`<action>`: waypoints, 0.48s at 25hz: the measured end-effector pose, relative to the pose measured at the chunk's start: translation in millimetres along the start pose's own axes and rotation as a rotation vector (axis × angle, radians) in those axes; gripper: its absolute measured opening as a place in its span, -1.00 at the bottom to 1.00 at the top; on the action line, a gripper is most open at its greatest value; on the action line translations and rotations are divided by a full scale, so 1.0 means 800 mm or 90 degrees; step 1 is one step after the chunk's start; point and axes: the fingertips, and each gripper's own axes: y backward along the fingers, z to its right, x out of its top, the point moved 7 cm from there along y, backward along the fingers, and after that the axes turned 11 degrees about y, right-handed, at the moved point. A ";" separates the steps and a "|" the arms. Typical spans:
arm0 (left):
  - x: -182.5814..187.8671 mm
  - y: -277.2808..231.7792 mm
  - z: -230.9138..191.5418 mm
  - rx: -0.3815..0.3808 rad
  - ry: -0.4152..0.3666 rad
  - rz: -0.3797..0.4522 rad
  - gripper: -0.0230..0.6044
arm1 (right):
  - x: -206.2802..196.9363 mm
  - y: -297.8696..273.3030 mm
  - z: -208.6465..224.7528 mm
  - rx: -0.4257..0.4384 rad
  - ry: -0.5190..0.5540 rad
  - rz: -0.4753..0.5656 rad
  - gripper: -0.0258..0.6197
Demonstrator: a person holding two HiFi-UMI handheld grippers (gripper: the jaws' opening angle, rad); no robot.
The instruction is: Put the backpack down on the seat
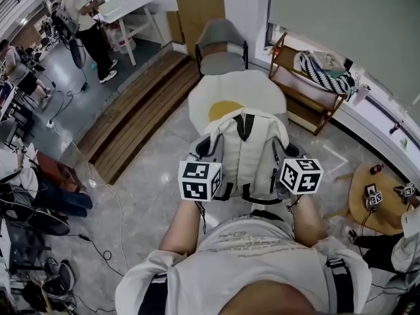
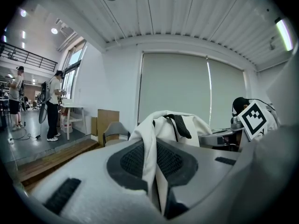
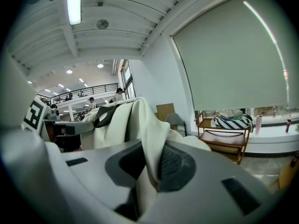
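Note:
I hold a white backpack [image 1: 247,151] with black straps upright in front of me, one gripper on each side. My left gripper [image 1: 209,153] is shut on a fold of its white fabric [image 2: 150,162], pinched between the dark pads. The right gripper [image 1: 283,155] is likewise shut on the fabric [image 3: 150,158] of the other side. Just beyond and below the backpack lies the seat [image 1: 262,92], a low white cushion with a yellow round patch [image 1: 223,110]. The backpack hides the near part of the seat; whether it rests on it I cannot tell.
A grey armchair [image 1: 222,48] stands behind the seat, with cardboard [image 1: 200,13] against the wall. To the right are a wooden shelf cart [image 1: 307,96] and a round wooden side table [image 1: 373,197]. A wooden step [image 1: 141,113] runs on the left; people stand at the far left.

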 end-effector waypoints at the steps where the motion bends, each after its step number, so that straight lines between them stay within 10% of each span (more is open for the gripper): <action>1: -0.002 -0.001 -0.004 0.001 0.003 -0.001 -0.74 | -0.001 -0.004 -0.001 0.001 0.001 -0.002 -0.75; 12: -0.006 -0.057 -0.037 0.020 0.015 -0.027 -0.74 | -0.003 -0.076 0.026 0.020 -0.009 -0.012 -0.75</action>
